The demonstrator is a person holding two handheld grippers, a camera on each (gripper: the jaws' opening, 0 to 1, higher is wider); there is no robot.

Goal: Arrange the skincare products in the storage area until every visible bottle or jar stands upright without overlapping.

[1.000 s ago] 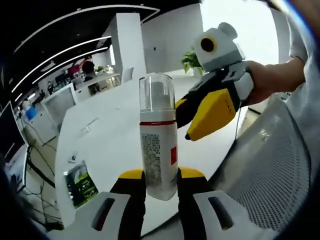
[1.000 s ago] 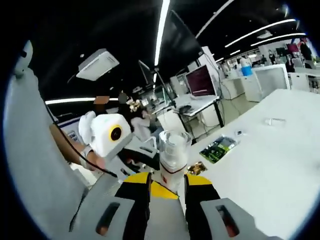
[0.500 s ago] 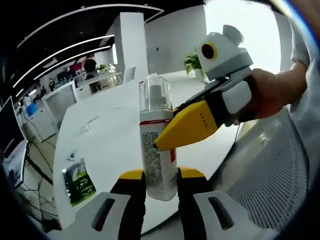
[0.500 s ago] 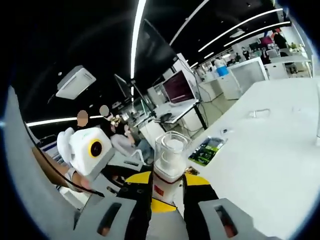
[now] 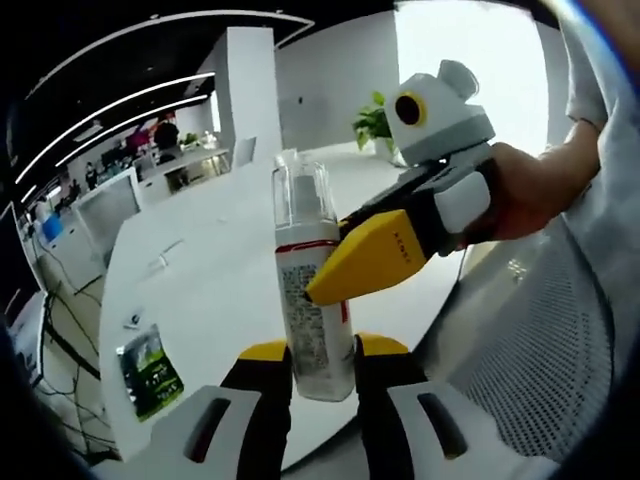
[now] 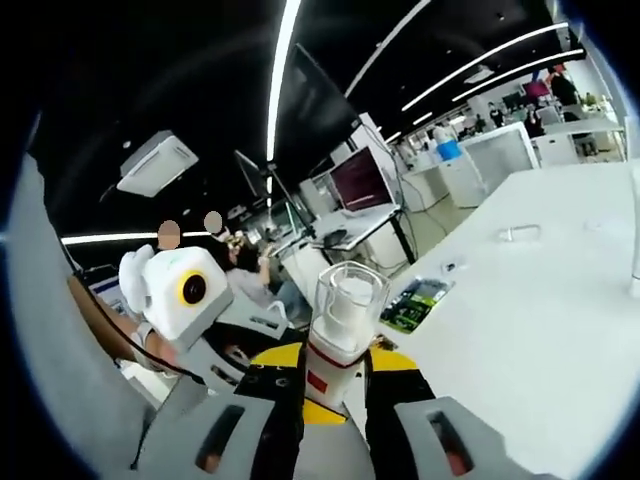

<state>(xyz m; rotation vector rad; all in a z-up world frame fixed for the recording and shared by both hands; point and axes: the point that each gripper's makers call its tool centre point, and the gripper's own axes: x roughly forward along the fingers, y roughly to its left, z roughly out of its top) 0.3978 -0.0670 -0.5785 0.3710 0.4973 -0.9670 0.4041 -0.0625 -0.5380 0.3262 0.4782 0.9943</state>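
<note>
white and clear plastic make up the spray bottle [image 5: 312, 290], which is held up in the air above the pale tabletop [image 5: 200, 270], not standing on it. in the left gripper view the left gripper [image 5: 322, 362] has its two yellow-tipped jaws pressed against the lower part of the bottle's body, one on each side, so it is clamped on the bottle. the bottle has a clear cap over a white pump, a red band under the cap and printed text down its side, and it leans slightly.

the right gripper [image 5: 325, 290] comes in from the right of that view, gripped by a person's hand [image 5: 520, 190], and its yellow tip lies across the bottle's label, touching or just in front of it. in the right gripper view the right gripper [image 6: 325, 375] rises with a jaw at each side of the bottle [image 6: 340, 325] just under the red band; whether the jaws press on it i cannot tell. the left gripper [image 6: 215, 320] shows at the left of that view.

a small green packet [image 5: 145, 362] lies flat on the tabletop, well apart from the bottle.
</note>
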